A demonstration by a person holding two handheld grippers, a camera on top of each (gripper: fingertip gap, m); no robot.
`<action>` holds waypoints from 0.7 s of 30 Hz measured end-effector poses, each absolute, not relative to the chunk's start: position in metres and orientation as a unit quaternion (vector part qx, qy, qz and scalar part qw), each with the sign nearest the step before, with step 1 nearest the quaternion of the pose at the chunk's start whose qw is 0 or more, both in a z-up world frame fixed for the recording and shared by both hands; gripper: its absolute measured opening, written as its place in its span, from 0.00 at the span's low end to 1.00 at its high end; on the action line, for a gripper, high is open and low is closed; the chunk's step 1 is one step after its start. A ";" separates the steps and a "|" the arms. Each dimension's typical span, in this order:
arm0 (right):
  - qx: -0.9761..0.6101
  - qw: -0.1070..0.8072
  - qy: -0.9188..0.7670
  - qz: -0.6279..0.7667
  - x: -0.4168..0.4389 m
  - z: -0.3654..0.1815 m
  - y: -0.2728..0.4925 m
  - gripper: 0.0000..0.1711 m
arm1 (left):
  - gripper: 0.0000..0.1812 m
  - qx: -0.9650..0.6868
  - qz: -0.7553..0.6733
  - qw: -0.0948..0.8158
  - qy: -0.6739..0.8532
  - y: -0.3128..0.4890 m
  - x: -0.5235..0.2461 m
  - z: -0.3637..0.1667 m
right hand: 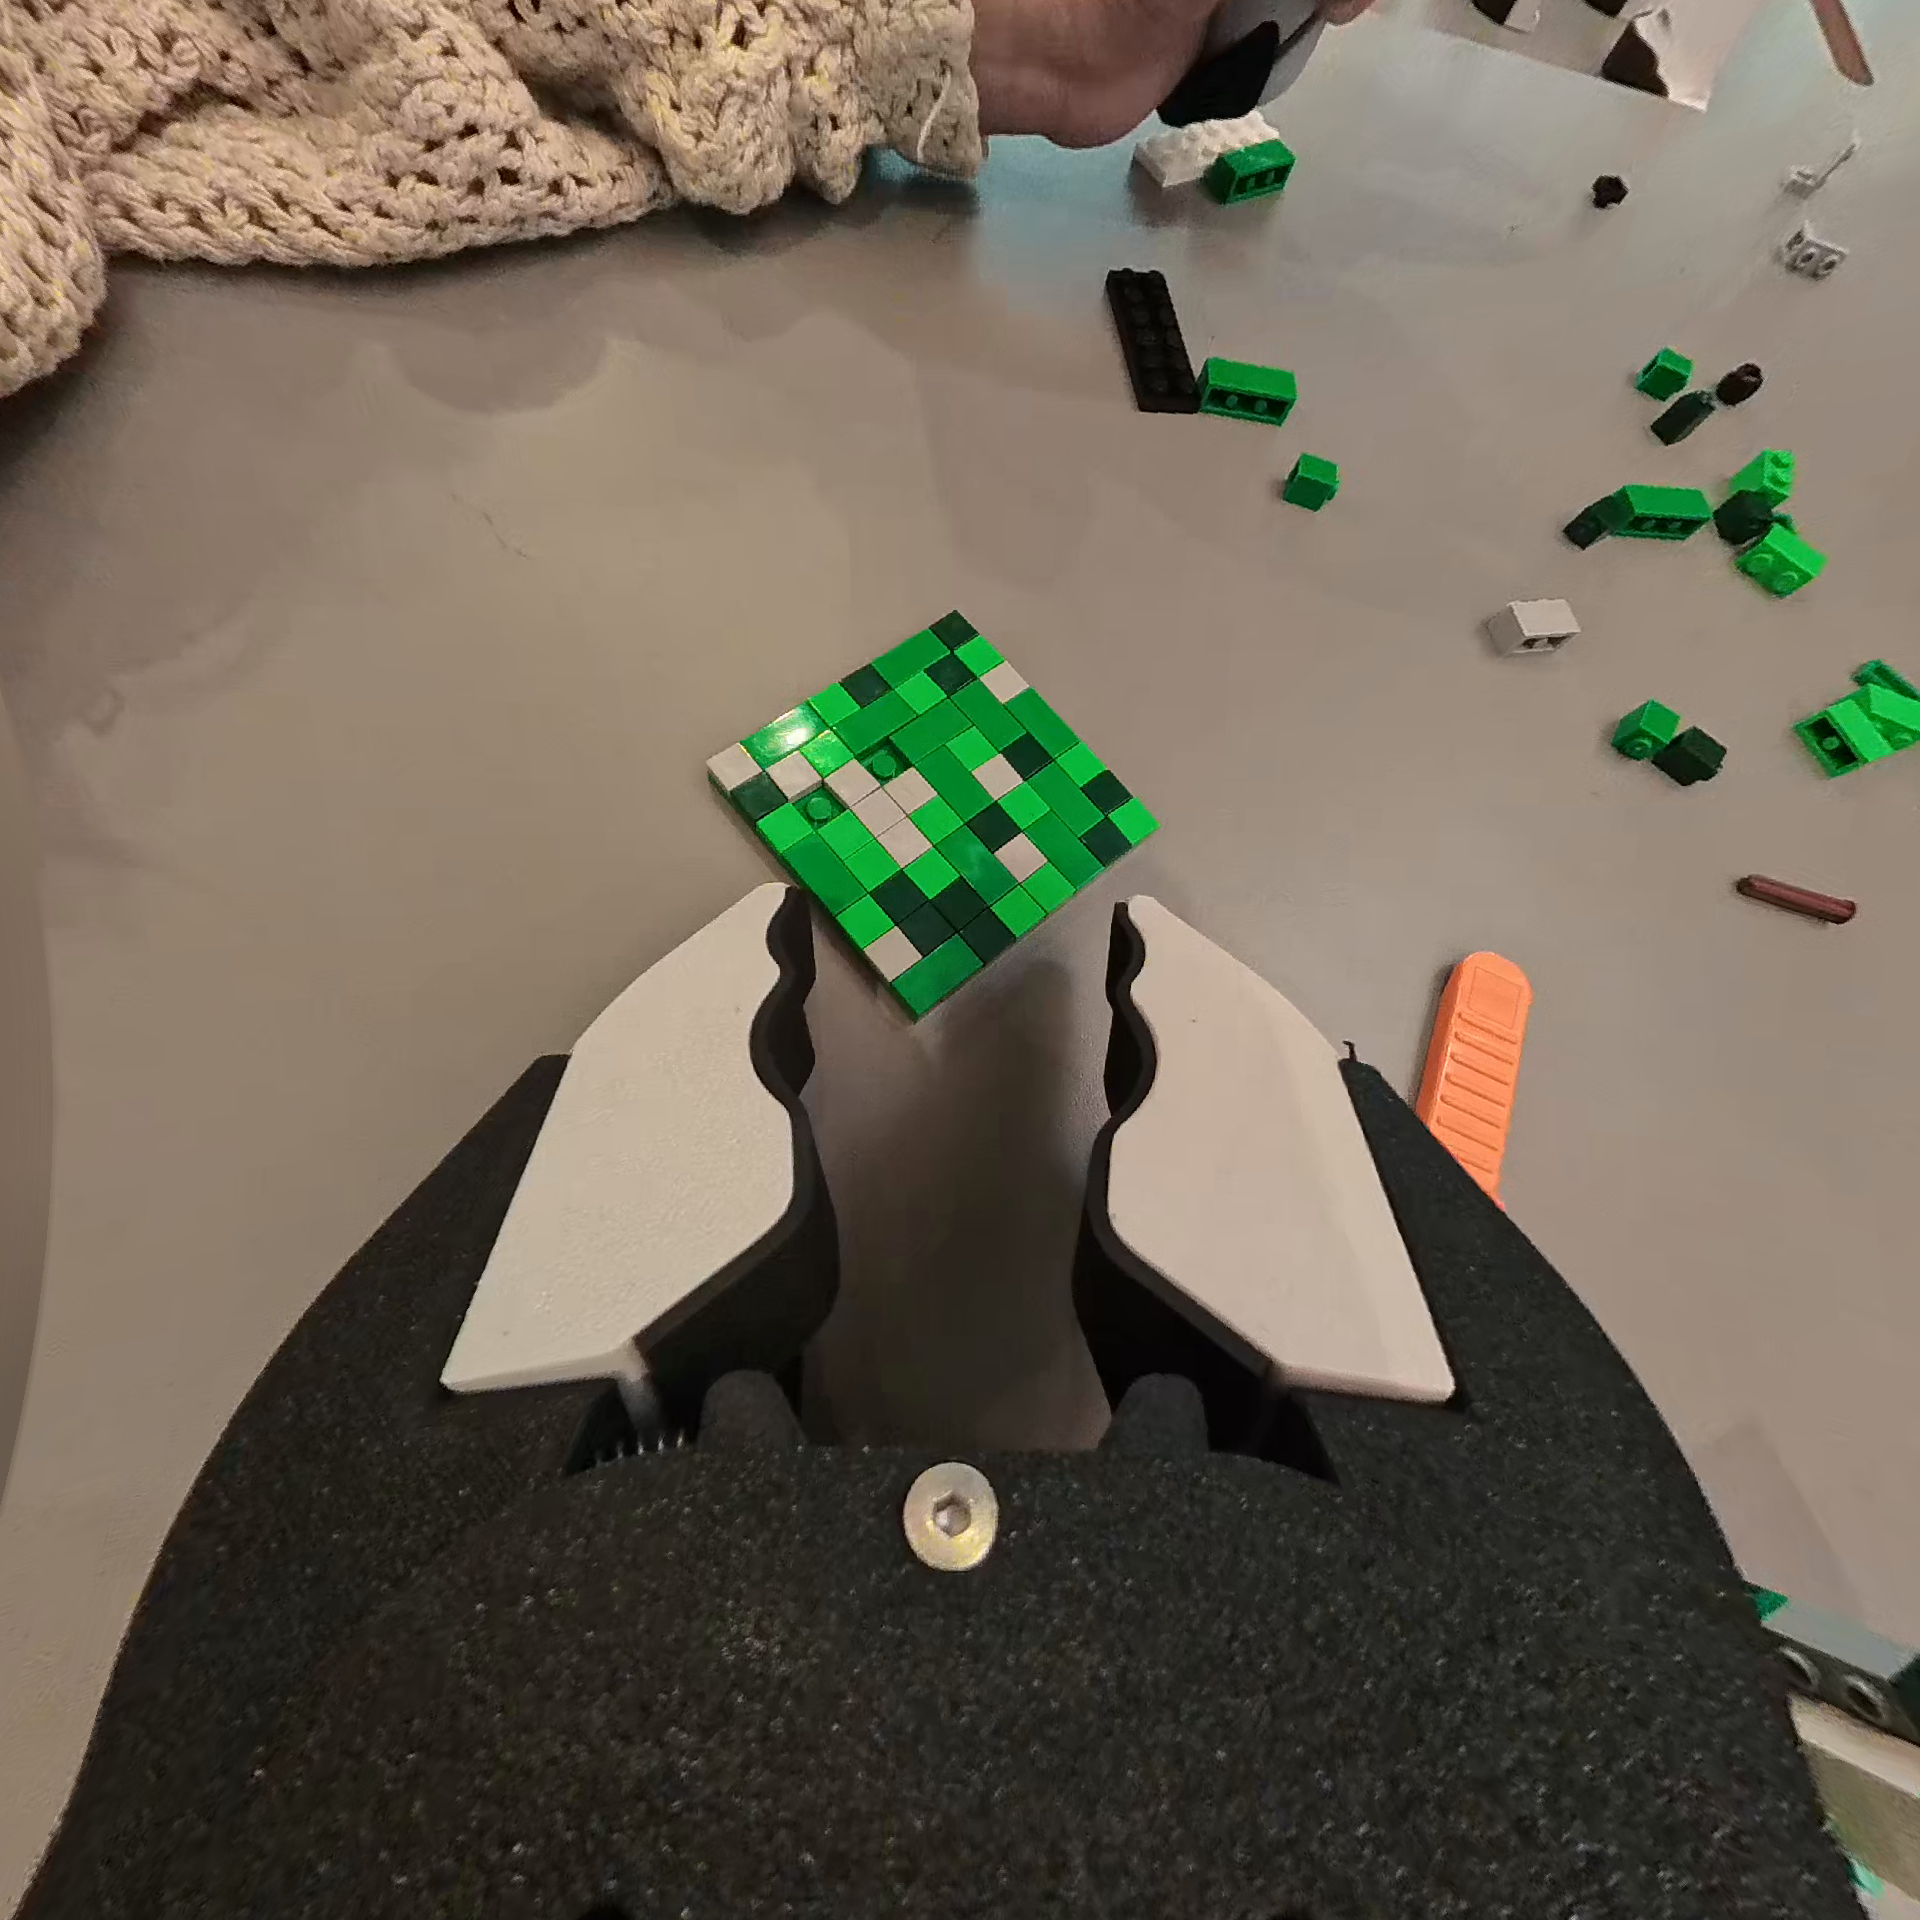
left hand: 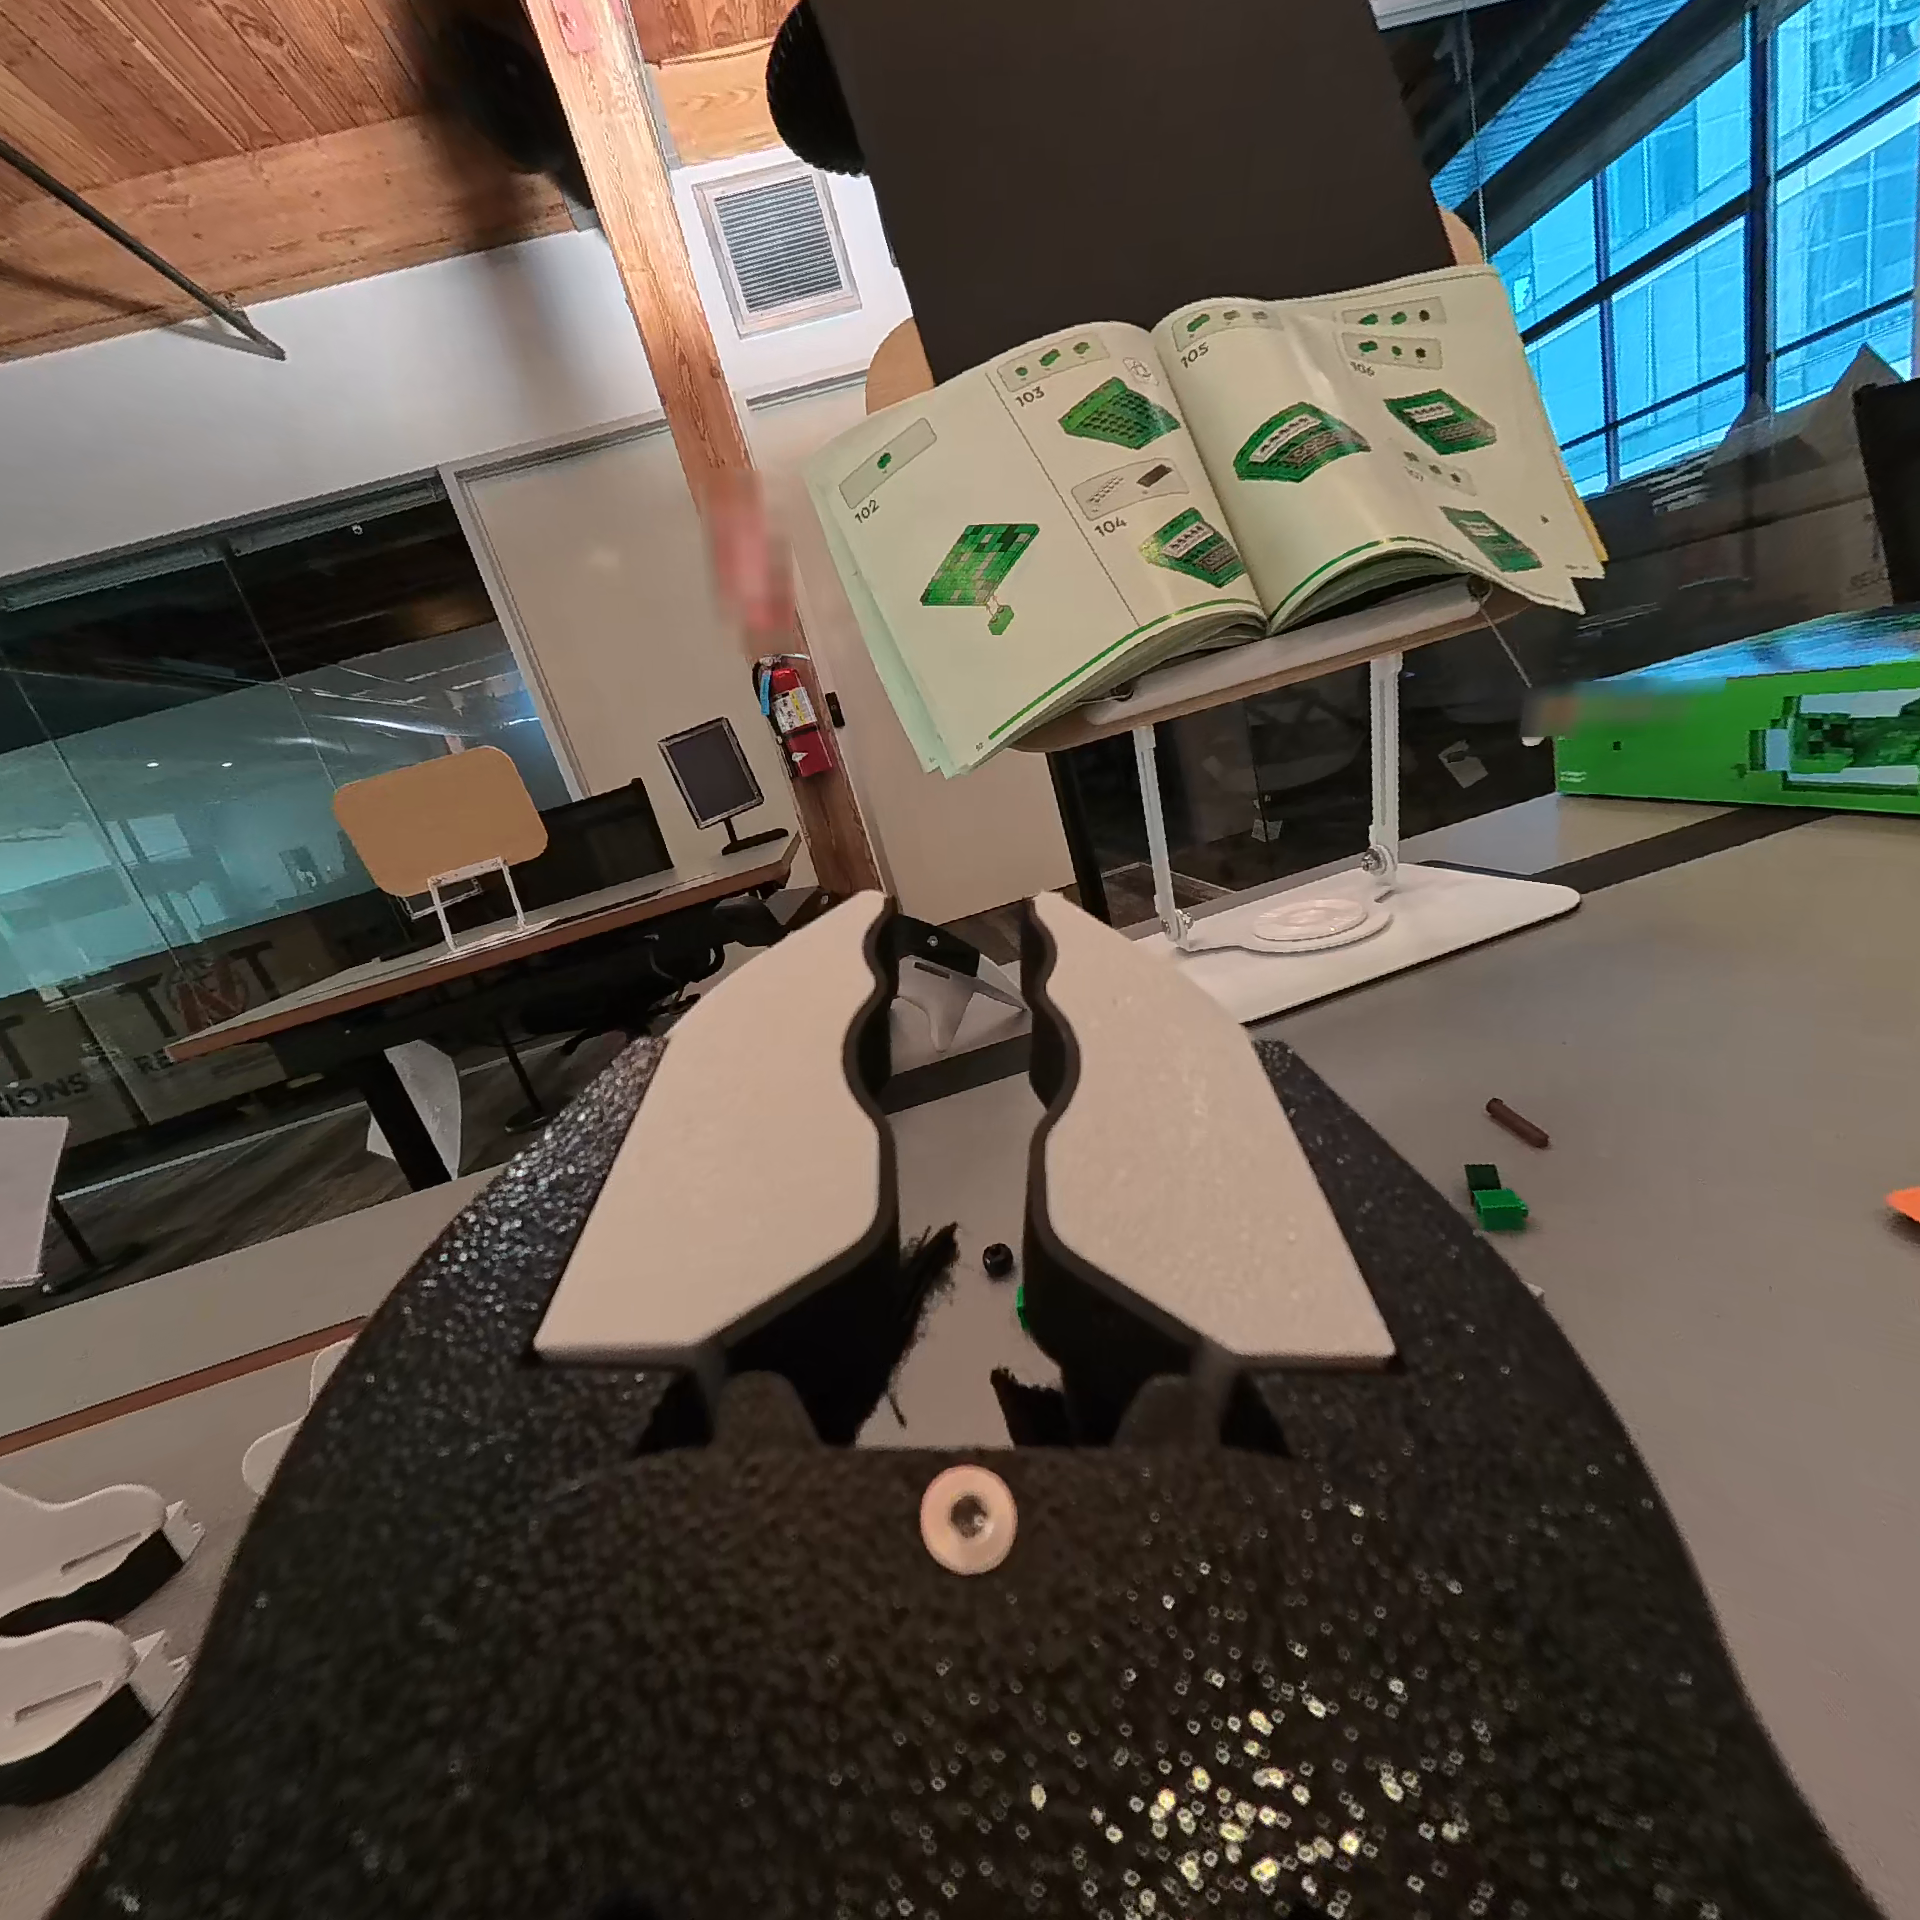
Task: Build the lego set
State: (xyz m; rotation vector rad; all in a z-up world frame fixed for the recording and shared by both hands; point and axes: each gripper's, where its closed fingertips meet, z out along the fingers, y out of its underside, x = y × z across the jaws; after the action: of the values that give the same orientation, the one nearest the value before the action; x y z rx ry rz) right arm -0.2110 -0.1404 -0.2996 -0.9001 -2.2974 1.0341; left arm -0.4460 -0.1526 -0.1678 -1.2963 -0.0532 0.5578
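My right gripper [right hand: 956, 914] hung over the grey table [right hand: 416, 644], jaws spread wide, nothing between them. The green mosaic plate [right hand: 932, 810] lay flat on that table just beyond my fingertips, turned corner-on so one corner pointed into the gap. Off to the right of the plate sat the orange brick separator [right hand: 1475, 1070], and farther right a brown bar [right hand: 1795, 899]. Loose green bricks [right hand: 1704, 520] were scattered well right of the plate, with a black plate piece [right hand: 1151, 341] up beyond it. A knitted sleeve [right hand: 416, 125] lay across the far side of the plate. My left gripper [left hand: 958, 914] pointed up and away, jaws parted a little and empty, facing the open instruction booklet [left hand: 1195, 499] on its white stand [left hand: 1351, 925].
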 end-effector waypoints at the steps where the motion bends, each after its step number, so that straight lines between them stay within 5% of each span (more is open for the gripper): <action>1: -0.329 0.229 -0.835 0.376 -0.211 -0.300 -0.140 0.31 | 0.12 -0.596 0.256 0.761 -0.024 -0.152 -0.446 -0.168; 21: -0.372 0.173 -0.830 0.378 -0.214 -0.307 -0.137 0.33 | 0.11 -0.598 0.253 0.760 -0.020 -0.151 -0.445 -0.169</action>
State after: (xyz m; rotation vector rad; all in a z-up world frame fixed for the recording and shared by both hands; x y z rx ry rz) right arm -0.2137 -0.1367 -0.3068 -1.0551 -2.3557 1.0713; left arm -0.4451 -0.1513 -0.1690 -1.3028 -0.0446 0.5518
